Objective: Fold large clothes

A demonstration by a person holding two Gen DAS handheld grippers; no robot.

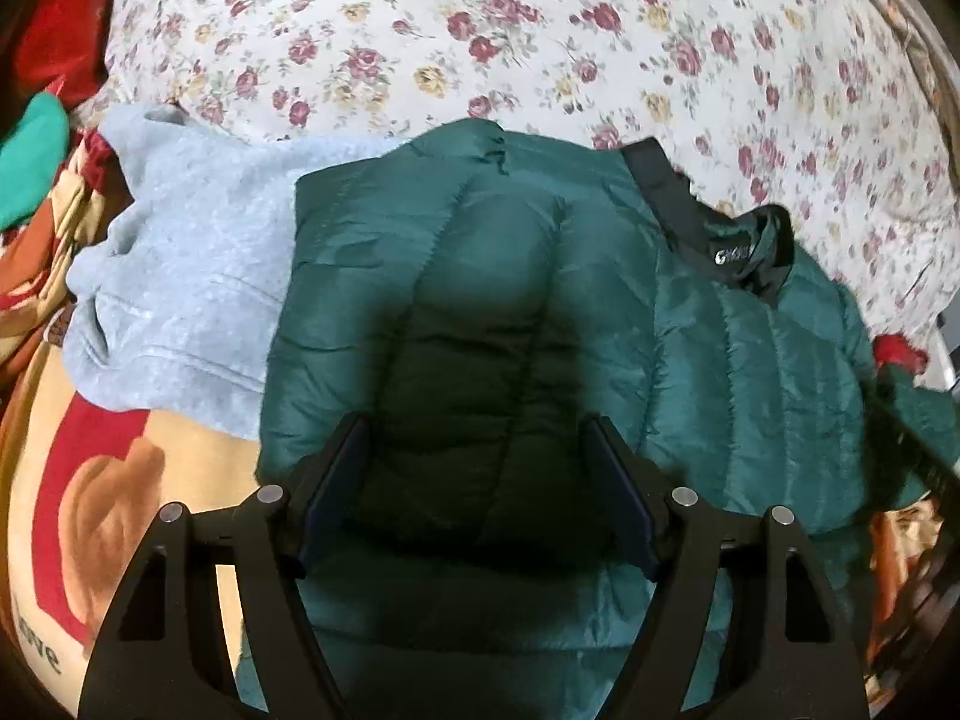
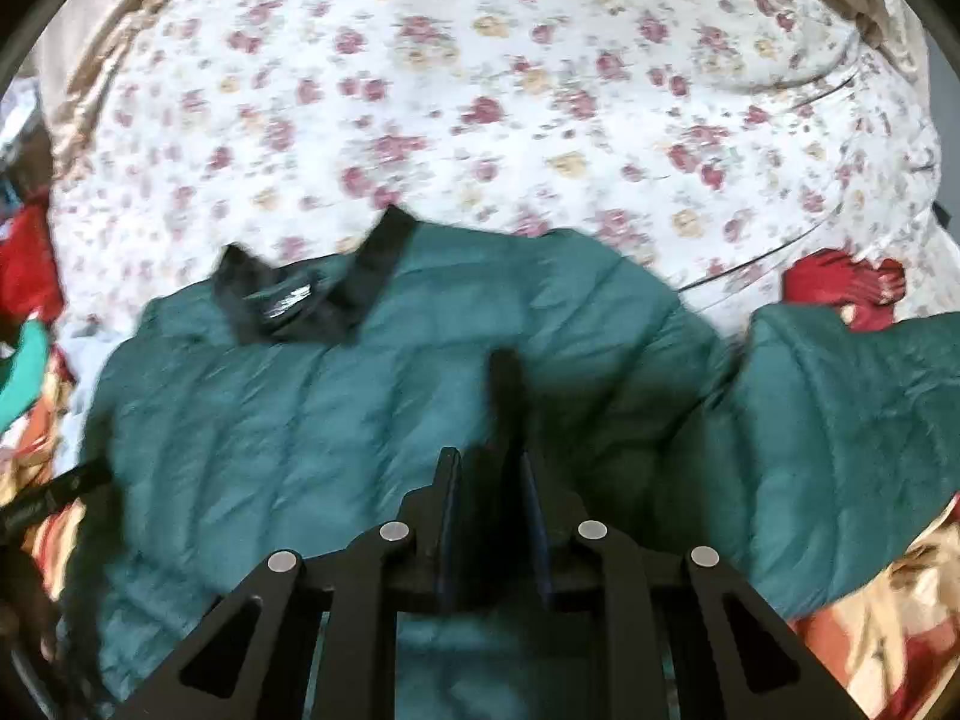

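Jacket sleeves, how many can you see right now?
2. One sleeve lies folded across the green jacket under the left gripper; the other sleeve sticks out right. Right gripper pinches fabric.

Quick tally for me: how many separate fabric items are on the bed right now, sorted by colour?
Dark green: 1, the puffer jacket
Light grey-blue: 1, the fleece garment
Red: 2, the red cloth at far left and the red item by the jacket's sleeve
Bright teal: 1, the teal cloth
Floral white: 1, the quilt
Orange and red print: 1, the blanket
Total: 7
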